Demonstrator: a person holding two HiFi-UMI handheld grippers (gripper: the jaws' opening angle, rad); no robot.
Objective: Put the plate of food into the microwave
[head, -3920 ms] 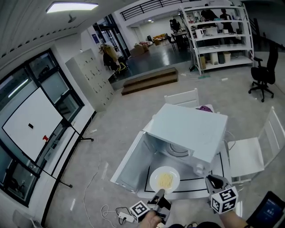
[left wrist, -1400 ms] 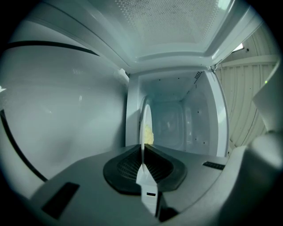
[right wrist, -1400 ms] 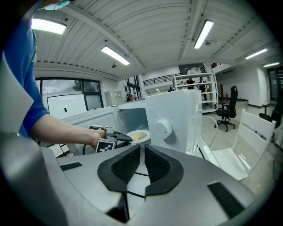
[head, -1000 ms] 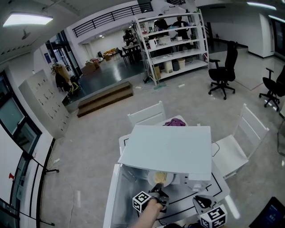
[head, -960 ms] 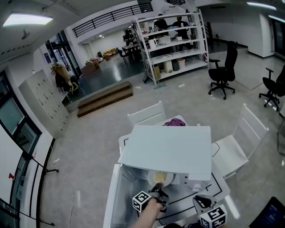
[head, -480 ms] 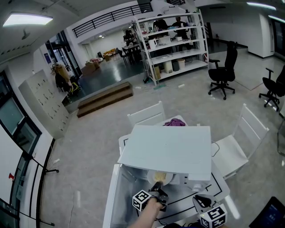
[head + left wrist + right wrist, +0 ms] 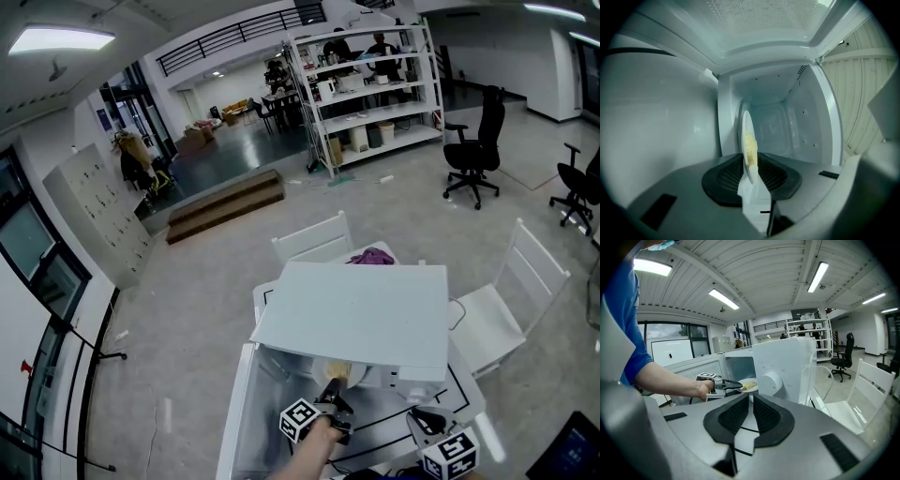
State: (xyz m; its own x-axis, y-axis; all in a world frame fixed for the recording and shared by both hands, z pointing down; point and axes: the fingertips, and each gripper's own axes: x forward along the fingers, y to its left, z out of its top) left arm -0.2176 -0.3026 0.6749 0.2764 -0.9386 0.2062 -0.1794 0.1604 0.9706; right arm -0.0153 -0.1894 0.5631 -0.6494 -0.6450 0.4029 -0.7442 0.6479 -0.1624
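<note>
A white plate [image 7: 336, 373] with yellow food pokes under the front lip of the white microwave [image 7: 356, 314]. My left gripper [image 7: 332, 394] is shut on its near rim. In the left gripper view the plate [image 7: 746, 133] shows edge-on inside the cavity, the food [image 7: 750, 149] on it, with the back wall [image 7: 774, 126] beyond. The microwave door [image 7: 246, 412] hangs open at the lower left. My right gripper [image 7: 426, 422] waits right of the plate, in front of the microwave. Its jaws [image 7: 751, 401] are nearly together with nothing between them. From there the plate [image 7: 748, 386] sits beside the round knob [image 7: 771, 382].
White chairs stand behind the table [image 7: 311, 242] and to its right [image 7: 514, 305]. A purple cloth [image 7: 373, 256] lies behind the microwave. A dark tablet [image 7: 577, 450] shows at the bottom right. A person's forearm [image 7: 665, 380] reaches across the right gripper view.
Earlier the plate hung over the open door outside the microwave; now it is in the cavity mouth. Over the last second both grippers have barely moved.
</note>
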